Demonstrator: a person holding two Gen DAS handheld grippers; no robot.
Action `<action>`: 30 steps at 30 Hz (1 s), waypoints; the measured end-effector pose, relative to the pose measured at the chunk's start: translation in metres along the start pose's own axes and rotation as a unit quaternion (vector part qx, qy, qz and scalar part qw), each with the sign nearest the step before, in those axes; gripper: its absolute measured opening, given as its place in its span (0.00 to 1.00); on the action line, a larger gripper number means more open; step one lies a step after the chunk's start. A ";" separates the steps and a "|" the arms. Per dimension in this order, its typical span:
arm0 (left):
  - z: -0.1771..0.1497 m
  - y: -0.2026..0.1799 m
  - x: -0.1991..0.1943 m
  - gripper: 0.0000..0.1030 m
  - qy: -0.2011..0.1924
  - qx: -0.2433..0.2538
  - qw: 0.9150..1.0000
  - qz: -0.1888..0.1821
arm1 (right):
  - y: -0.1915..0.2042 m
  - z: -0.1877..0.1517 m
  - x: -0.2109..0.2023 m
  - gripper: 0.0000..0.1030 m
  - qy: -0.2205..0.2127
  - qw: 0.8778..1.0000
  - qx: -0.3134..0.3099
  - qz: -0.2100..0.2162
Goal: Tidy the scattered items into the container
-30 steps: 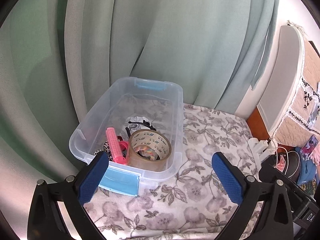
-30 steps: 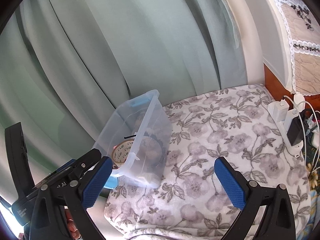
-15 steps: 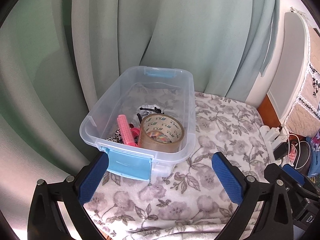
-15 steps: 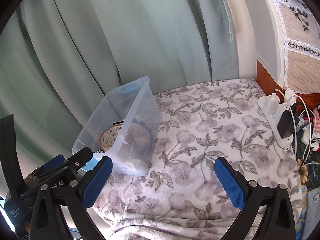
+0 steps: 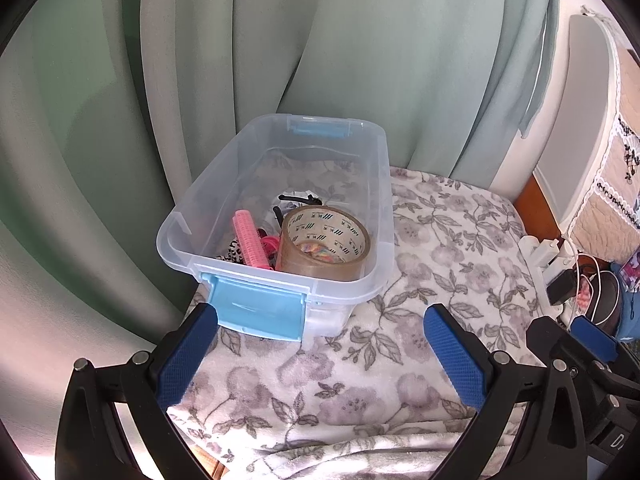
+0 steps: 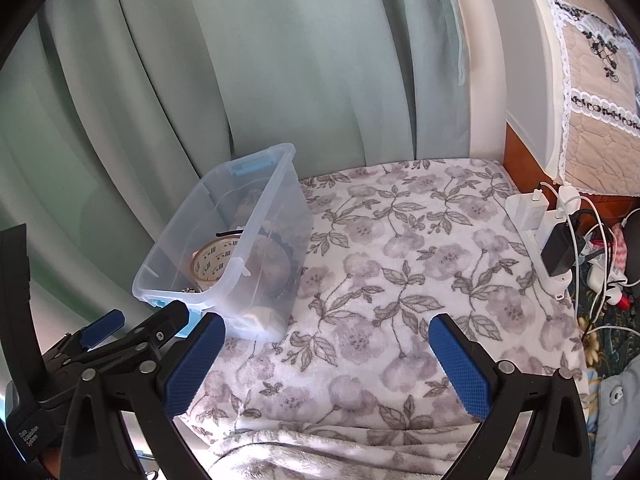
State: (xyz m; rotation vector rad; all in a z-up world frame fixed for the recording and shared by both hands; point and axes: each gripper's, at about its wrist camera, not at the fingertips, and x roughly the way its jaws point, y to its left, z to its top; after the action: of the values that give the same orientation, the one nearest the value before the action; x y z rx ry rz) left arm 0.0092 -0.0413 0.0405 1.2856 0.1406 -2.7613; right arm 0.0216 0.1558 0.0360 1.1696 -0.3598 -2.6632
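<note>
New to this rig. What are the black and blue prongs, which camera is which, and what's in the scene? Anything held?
No robot here: a person holds one two-finger gripper in each hand, with a fisheye camera on each looking along its fingers. The blue-padded prongs are those fingers.

The left wrist view shows the left gripper, open and empty, in front of a clear plastic bin with light blue latches. In the bin lie a roll of brown tape, a pink hair roller and some small dark items I cannot identify.

The right wrist view shows the right gripper, also open and empty, over the floral blanket. At its right edge is a white power strip with chargers and cables.

No loose items show on the blanket.
</note>
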 end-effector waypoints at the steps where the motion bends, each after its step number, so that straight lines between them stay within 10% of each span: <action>1: -0.001 0.000 0.000 1.00 0.001 0.000 1.000 0.000 | 0.002 0.000 0.001 1.00 0.002 1.000 -0.002 0.003; 30: -0.012 0.035 0.008 1.00 0.006 -0.039 0.999 -0.011 | 0.035 -0.007 0.011 1.00 0.020 1.000 -0.017 -0.006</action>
State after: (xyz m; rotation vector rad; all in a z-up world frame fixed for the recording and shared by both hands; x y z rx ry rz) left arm 0.0173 -0.0749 0.0254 1.2893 0.2608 -2.7366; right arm 0.0227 0.1184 0.0349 1.2182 -0.2996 -2.6412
